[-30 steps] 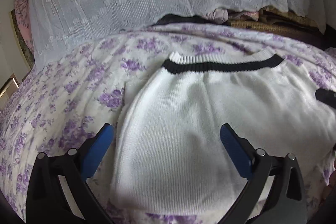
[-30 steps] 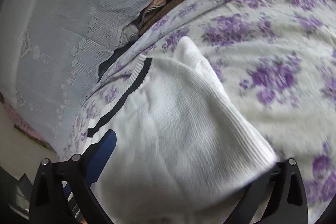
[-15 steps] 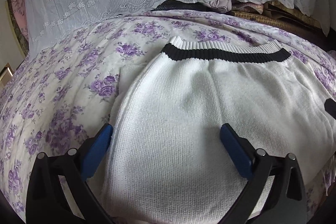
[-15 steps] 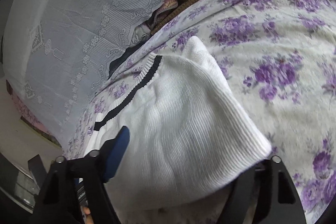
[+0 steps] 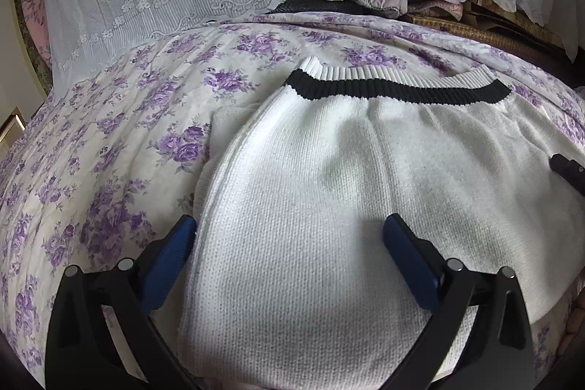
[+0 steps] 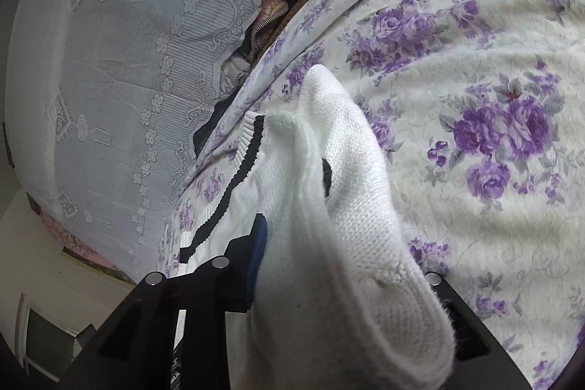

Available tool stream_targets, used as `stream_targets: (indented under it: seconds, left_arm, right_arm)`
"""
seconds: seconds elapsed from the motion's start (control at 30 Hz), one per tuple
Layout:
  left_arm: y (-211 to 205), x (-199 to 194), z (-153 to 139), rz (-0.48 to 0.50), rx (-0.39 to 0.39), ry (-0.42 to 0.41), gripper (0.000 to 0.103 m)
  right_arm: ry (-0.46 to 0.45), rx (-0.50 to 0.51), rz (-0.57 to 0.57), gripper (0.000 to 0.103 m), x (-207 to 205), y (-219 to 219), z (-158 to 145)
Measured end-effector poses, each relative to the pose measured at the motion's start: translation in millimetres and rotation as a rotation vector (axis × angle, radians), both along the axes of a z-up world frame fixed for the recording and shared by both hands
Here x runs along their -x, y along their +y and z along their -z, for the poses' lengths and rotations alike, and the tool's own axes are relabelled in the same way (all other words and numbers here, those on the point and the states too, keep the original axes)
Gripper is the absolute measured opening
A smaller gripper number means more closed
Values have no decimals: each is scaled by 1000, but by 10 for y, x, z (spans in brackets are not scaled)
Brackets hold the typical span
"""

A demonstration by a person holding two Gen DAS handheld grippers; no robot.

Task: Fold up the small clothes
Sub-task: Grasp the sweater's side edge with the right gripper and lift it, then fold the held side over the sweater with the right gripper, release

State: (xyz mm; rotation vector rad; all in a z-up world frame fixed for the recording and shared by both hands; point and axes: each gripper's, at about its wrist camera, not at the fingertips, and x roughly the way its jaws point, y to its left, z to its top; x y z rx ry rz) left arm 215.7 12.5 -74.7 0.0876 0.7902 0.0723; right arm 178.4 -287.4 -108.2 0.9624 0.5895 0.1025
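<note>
Right wrist view: my right gripper (image 6: 292, 225) has just been closing, pinching the white knitted sweater's (image 6: 351, 243) sleeve, which hides its far finger; no legible writing.

right gripper (image 6: 292, 207) closing, sweater (image 6: 340, 207) bunched between

The left black plastic two-finger gripper (image 5: 289, 243) has angular, cut-out linkage arms, each studded with two round silver pivot pins, and its fingers carry long blue textured pads (image 5: 409, 265) with rounded tips. The right black plastic two-finger gripper (image 6: 292, 229) is of the same build, with silver pins on its linkage arms and one blue pad (image 6: 257, 247) in sight.
</note>
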Motion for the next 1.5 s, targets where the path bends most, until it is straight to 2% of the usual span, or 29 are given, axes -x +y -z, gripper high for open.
stream_targets:
  seconds: [0.17, 0.27, 0.43, 0.57, 0.63, 0.73, 0.83, 0.9, 1.0, 1.07, 1.13, 1.23, 1.4, 1.5]
  left_arm:
    - [88, 55, -23, -12, 32, -4, 99]
    - [121, 49, -5, -17, 52, 10, 99]
    - [151, 25, 11, -14, 75, 28, 99]
    - [307, 70, -112, -31, 83, 31, 99]
    - [458, 91, -223, -4, 87, 37, 99]
    - [677, 113, -289, -20, 31, 11, 99]
    - [819, 54, -147, -32, 17, 31, 99]
    - [877, -5, -37, -38, 66, 63, 99]
    - [908, -39, -66, -30, 71, 59, 99]
    - [952, -38, -60, -33, 105, 63, 99]
    - [953, -36, -65, -30, 111, 64, 99]
    - [937, -33, -65, -27, 105, 62, 99]
    - [990, -37, -106, -35, 121, 58, 99]
    - [1075, -22, -187, -63, 125, 24, 99]
  right_arm:
    - [-21, -57, 0, 29, 64, -67, 48]
    - [-31, -31, 3, 27, 103, -37, 38]
    - [-60, 77, 4, 26, 111, 77, -91]
    - [-78, 170, -4, 26, 110, 180, -180]
    - [-59, 148, 1, 26, 93, 141, -131]
    - [-16, 69, 13, 26, 45, 52, 9]
    - [-5, 22, 17, 27, 38, 14, 85]
    - [5, 46, 24, 27, 29, 49, 76]
    - [17, 72, 55, 27, 54, 130, -6]
    - [-3, 135, 63, 26, 53, 250, -150]
    - [-30, 199, 59, 26, 23, 398, -293]
    - [-47, 241, 52, 26, -7, 573, -468]
    - [-50, 318, 43, 26, -38, 756, -640]
    - [-46, 342, 40, 26, -37, 832, -701]
